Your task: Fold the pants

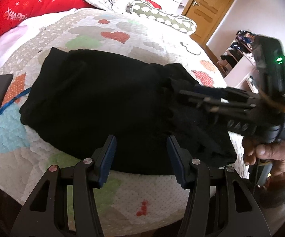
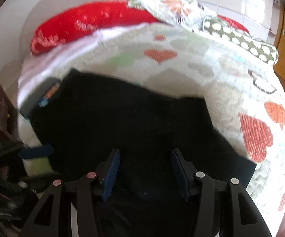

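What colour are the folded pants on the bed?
The folded fabric pants are plain black, clearest in the left wrist view.

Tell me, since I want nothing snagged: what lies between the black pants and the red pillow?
Only bare heart-print quilt separates the black pants from the red pillow, with a strip of pale sheet nearer the pillow. The left wrist view shows it best.

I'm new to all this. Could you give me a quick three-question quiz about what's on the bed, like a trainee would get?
1. True or false: the black pants lie in a folded bundle on the bed cover.
2. What shapes decorate the bed cover? A stars, B hearts, C stripes.
3. Is the left claw gripping any cloth?

Key: 1 true. 2 B. 3 No, its fingers stand apart with nothing between them.
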Available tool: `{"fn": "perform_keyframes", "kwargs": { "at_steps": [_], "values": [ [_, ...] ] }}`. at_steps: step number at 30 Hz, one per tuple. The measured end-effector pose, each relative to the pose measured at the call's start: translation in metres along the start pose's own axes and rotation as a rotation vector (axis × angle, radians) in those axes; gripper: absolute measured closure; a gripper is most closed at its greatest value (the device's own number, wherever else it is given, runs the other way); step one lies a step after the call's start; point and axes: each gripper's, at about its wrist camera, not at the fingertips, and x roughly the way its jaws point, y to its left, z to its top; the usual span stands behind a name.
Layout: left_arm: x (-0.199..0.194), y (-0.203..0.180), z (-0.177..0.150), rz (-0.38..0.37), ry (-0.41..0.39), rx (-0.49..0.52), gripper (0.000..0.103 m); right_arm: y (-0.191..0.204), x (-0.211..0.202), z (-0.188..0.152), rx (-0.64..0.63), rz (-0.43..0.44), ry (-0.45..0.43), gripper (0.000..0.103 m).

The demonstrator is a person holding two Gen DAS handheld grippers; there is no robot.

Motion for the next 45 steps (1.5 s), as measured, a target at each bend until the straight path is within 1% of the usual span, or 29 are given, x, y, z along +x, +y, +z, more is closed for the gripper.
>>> {"fn": "perform_keyframes", "kwargs": {
  "at_steps": [1,2,3,4,5,6,7,8,9,11,12,16,18,19,21,22,23,24,27,32,34,36,37,40,41,42,43,44,45],
  "values": [
    [-0.001,0.002,0.0,-0.009,-0.005,-0.013,0.05,0.0,-0.003,0.002,0.01,-0.003,-0.014,0.052],
    [-0.002,0.006,0.0,-0.014,-0.008,-0.029,0.047,0.001,-0.009,0.005,0.035,0.0,-0.046,0.052],
    [-0.002,0.007,0.0,-0.016,-0.009,-0.039,0.039,0.002,-0.014,0.007,0.066,0.021,-0.083,0.052],
    [-0.003,0.01,0.001,-0.021,-0.015,-0.052,0.036,0.004,-0.014,0.009,0.089,0.046,-0.109,0.052],
    [-0.005,0.012,0.0,-0.028,-0.022,-0.061,0.035,0.004,-0.014,0.009,0.089,0.046,-0.109,0.052],
    [-0.006,0.014,0.0,-0.033,-0.024,-0.066,0.035,0.005,-0.015,0.009,0.11,0.067,-0.131,0.052],
    [-0.008,0.015,0.0,-0.035,-0.023,-0.068,0.035,0.007,-0.011,0.007,0.185,0.119,-0.164,0.051],
    [-0.009,0.017,0.0,-0.033,-0.025,-0.071,0.035,0.007,-0.011,0.007,0.185,0.119,-0.164,0.051],
    [-0.012,0.02,0.0,-0.027,-0.034,-0.08,0.035,0.01,0.002,0.008,0.215,0.165,-0.128,0.051],
    [-0.017,0.026,0.0,-0.027,-0.049,-0.096,0.035,0.013,0.006,0.009,0.205,0.161,-0.108,0.051],
    [-0.02,0.032,-0.001,-0.033,-0.056,-0.113,0.035,0.016,0.01,0.008,0.187,0.134,-0.098,0.051],
    [-0.032,0.049,-0.005,-0.044,-0.078,-0.158,0.035,0.015,0.01,0.008,0.193,0.159,-0.105,0.051],
    [-0.039,0.06,-0.01,-0.021,-0.089,-0.186,0.035,0.017,0.009,0.007,0.177,0.15,-0.113,0.051],
    [-0.042,0.065,-0.012,-0.014,-0.096,-0.198,0.035,0.023,0.009,0.012,0.131,0.138,-0.105,0.051],
    [-0.045,0.078,-0.015,-0.001,-0.107,-0.232,0.034,0.029,0.01,0.018,0.085,0.126,-0.089,0.051],
    [-0.047,0.085,-0.017,0.005,-0.113,-0.255,0.032,0.034,0.012,0.024,0.045,0.124,-0.075,0.051],
    [-0.049,0.091,-0.018,0.006,-0.12,-0.279,0.028,0.038,0.013,0.03,0.019,0.123,-0.068,0.051],
    [-0.05,0.099,-0.019,-0.002,-0.126,-0.314,0.024,0.042,0.014,0.036,-0.006,0.118,-0.064,0.051],
    [-0.049,0.112,-0.019,-0.02,-0.128,-0.366,0.023,0.052,0.023,0.054,-0.048,0.102,-0.072,0.05],
    [-0.043,0.118,-0.016,0.003,-0.125,-0.378,0.023,0.073,0.056,0.076,-0.095,0.111,-0.013,0.049],
    [-0.036,0.117,-0.014,0.007,-0.106,-0.376,0.023,0.083,0.071,0.082,-0.137,0.083,0.008,0.049],
    [-0.031,0.116,-0.012,0.018,-0.101,-0.368,0.023,0.086,0.076,0.085,-0.152,0.073,0.012,0.049],
    [-0.028,0.115,-0.01,0.02,-0.099,-0.364,0.023,0.093,0.092,0.091,-0.182,0.076,0.03,0.049],
    [-0.022,0.115,-0.006,0.02,-0.101,-0.364,0.023,0.098,0.12,0.097,-0.207,0.056,0.077,0.048],
    [-0.021,0.116,-0.005,0.019,-0.105,-0.366,0.023,0.098,0.126,0.099,-0.208,0.053,0.079,0.048],
    [-0.019,0.117,-0.004,0.018,-0.107,-0.368,0.023,0.098,0.13,0.101,-0.204,0.046,0.071,0.044],
    [-0.018,0.118,-0.003,0.018,-0.109,-0.37,0.023,0.096,0.134,0.104,-0.195,0.027,0.053,0.037],
    [-0.017,0.119,-0.002,0.016,-0.11,-0.372,0.022,0.093,0.136,0.107,-0.177,0.018,0.041,0.032],
    [-0.016,0.12,-0.002,0.015,-0.112,-0.376,0.021,0.089,0.138,0.11,-0.148,0.023,0.036,0.027]
  ]
}}
